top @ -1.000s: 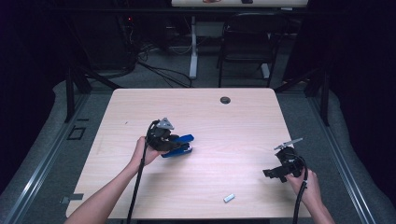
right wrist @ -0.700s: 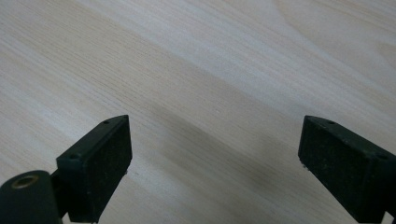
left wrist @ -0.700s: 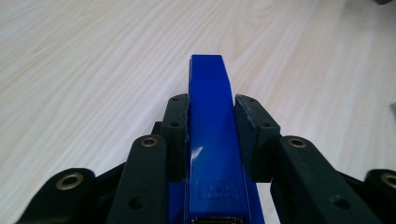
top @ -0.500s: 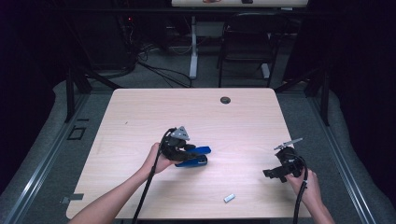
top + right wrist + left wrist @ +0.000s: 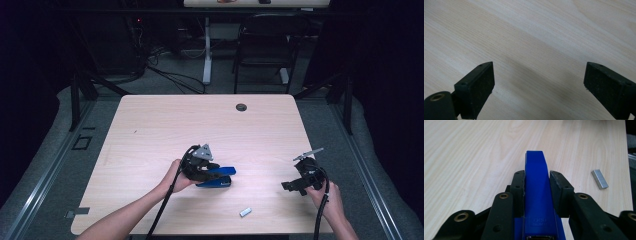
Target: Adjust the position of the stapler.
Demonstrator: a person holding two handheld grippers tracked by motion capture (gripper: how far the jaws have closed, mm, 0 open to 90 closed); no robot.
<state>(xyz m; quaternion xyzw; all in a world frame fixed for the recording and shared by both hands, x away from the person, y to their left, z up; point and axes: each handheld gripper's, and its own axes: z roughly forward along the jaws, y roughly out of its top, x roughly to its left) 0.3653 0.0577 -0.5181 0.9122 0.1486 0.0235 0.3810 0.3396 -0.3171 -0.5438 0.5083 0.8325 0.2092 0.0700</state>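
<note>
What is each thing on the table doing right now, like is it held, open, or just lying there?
Blue stapler: held, squeezed between two black jaws, lying along the table.
Left gripper: shut on the blue stapler.
Right gripper: open, jaws wide apart, nothing between them, over bare wood.
Small silver staple block: lying loose and flat on the table, untouched.
Table: carrying everything; a dark round hole near its far edge.

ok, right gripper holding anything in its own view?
No: in the right gripper view the right gripper has its jaws spread wide with only bare table between them.
</note>
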